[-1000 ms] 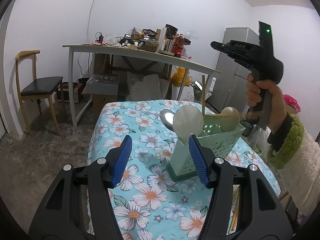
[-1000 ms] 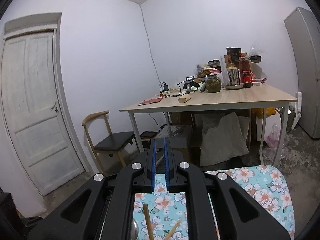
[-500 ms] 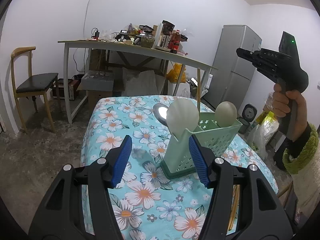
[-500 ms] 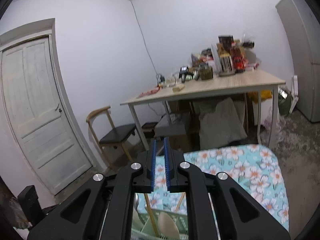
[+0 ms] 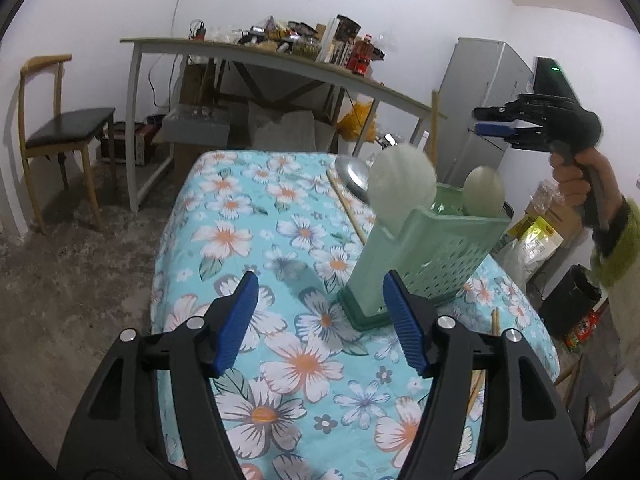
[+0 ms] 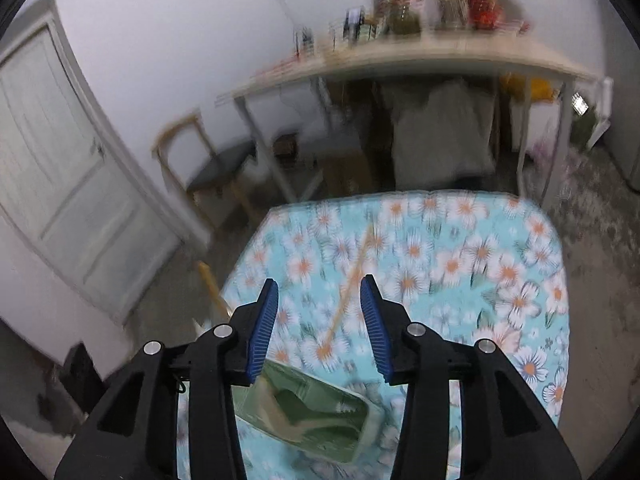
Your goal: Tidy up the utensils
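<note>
My right hand-held gripper [image 6: 319, 320] has just been opening, nothing between its jaws, chopstick dropped into the holder [image 5: 432, 256], my left hand-held gripper [image 5: 320, 322] empty, spread wide.

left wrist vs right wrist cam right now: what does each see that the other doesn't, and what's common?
Left wrist only: the right gripper in a hand, jaws just opened and empty, two pale spoons standing in the holder, fridge.

Right wrist only: white door, the holder's inside seen from above.

Both: green utensil holder, floral tablecloth, a chopstick lying on it, cluttered desk, chair.
</note>
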Tool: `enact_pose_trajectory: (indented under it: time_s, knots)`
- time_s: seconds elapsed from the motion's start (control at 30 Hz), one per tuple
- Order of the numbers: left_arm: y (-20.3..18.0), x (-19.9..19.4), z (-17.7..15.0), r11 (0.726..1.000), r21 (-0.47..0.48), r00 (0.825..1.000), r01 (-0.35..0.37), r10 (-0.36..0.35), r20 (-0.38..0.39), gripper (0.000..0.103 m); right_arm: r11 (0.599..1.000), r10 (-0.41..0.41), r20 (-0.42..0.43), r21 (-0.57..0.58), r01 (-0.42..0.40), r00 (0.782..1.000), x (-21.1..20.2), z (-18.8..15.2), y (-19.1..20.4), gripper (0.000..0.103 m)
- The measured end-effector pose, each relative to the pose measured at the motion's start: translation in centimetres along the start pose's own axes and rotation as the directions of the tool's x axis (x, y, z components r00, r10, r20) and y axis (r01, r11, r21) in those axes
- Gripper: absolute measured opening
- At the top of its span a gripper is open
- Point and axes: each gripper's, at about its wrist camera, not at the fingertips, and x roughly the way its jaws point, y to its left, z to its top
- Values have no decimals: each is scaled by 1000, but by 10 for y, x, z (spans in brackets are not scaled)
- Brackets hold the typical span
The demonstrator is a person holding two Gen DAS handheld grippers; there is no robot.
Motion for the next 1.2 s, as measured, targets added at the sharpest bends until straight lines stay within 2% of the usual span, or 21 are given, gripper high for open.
enact_pose_trajectory:
  time_s: [0.1, 0.23, 0.33, 0.47, 0.57, 0.63, 0.73, 0.77, 0.8, 0.9, 0.97, 1.1, 1.2]
  knots:
    - [9, 14, -5, 1000, -21, 1000, 9, -10, -29, 66, 998, 28, -145, 52, -20, 989, 41, 12, -23, 42]
    - [19, 32, -8, 998, -67, 998, 10, -15, -64, 66, 992, 87, -298, 109, -56, 951, 112, 36, -47, 42]
    - [23, 39, -10, 996, -86, 997, 4, -11, -78, 66, 979, 157, -368, 180, -96, 917, 167, 56, -61, 42]
    - [27, 40, -12, 995, -96, 996, -13, 4, -85, 66, 967, 203, -442, 229, -109, 874, 229, 74, -71, 42]
    - [29, 40, -12, 995, -100, 996, -26, 17, -91, 66, 975, 164, -489, 213, -65, 857, 267, 79, -70, 42]
    - [30, 41, -12, 994, -102, 995, -33, 24, -92, 66, 977, 146, -502, 209, -45, 852, 287, 80, -71, 42]
    - [32, 43, -13, 994, -106, 995, -40, 30, -97, 66, 980, 112, -523, 197, -7, 845, 308, 77, -73, 27]
    - [33, 44, -13, 993, -107, 994, -42, 31, -101, 66, 980, 113, -530, 198, -7, 841, 312, 75, -74, 15]
    - [33, 45, -14, 993, -109, 994, -44, 33, -104, 66, 982, 101, -536, 190, 3, 838, 317, 72, -74, 10]
    - [36, 47, -15, 992, -114, 993, -46, 34, -110, 66, 984, 99, -519, 180, -5, 849, 317, 68, -75, 8]
    - [36, 48, -15, 992, -116, 994, -45, 32, -109, 66, 984, 103, -483, 179, -17, 870, 307, 72, -75, 7]
    - [34, 47, -17, 993, -116, 994, -37, 25, -105, 66, 986, 88, -372, 163, -28, 924, 264, 89, -73, 7]
    - [32, 45, -17, 992, -121, 995, -27, 15, -97, 66, 995, 35, -232, 96, -12, 972, 209, 104, -62, 7]
